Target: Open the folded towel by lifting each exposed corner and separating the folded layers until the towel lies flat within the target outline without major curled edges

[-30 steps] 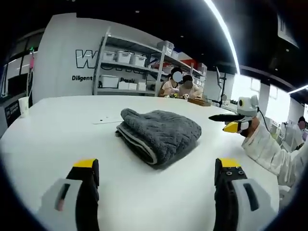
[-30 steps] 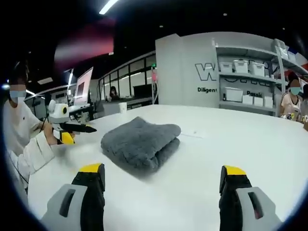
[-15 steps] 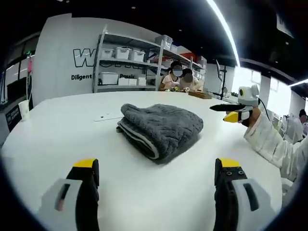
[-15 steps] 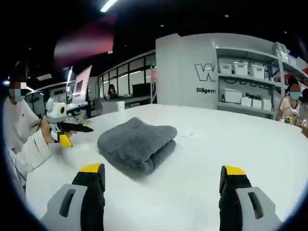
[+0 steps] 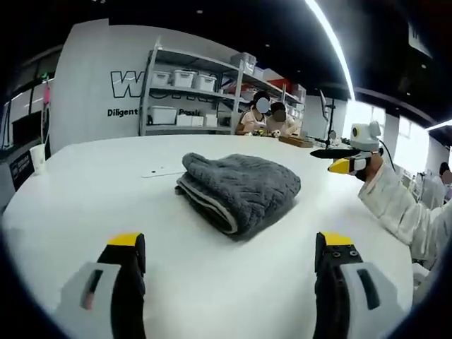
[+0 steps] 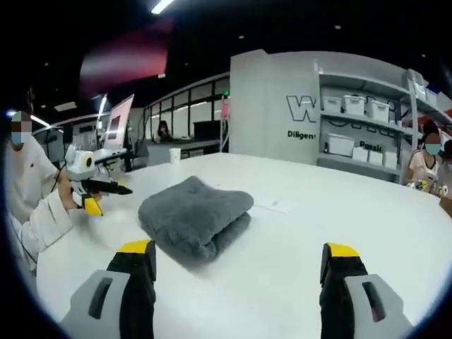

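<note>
Towel (image 5: 240, 191) is grey, still folded into a thick bundle, lying on the white table (image 5: 85, 191), roughly mid-table. In the left gripper view the folded layers show a pale edge along the near-left side. In the right gripper view the towel (image 6: 194, 217) sits left of centre, folded edge facing the camera.

Left gripper (image 5: 229, 258): jaws spread wide, nothing between them, above the table short of the towel, not touching it. It also appears in the right gripper view (image 6: 106, 189) at far left, held by a person in a white sleeve (image 6: 39, 219), well apart from the towel.

Right gripper (image 6: 236, 261): jaws wide apart, empty, near side of the towel, no contact. Seen from the left gripper view (image 5: 339, 159) it is at right, beyond the towel, over the table edge.

Background: shelving with white bins (image 5: 176, 81), seated people (image 5: 265, 120), a cup (image 5: 38, 157) at the table's far left.
</note>
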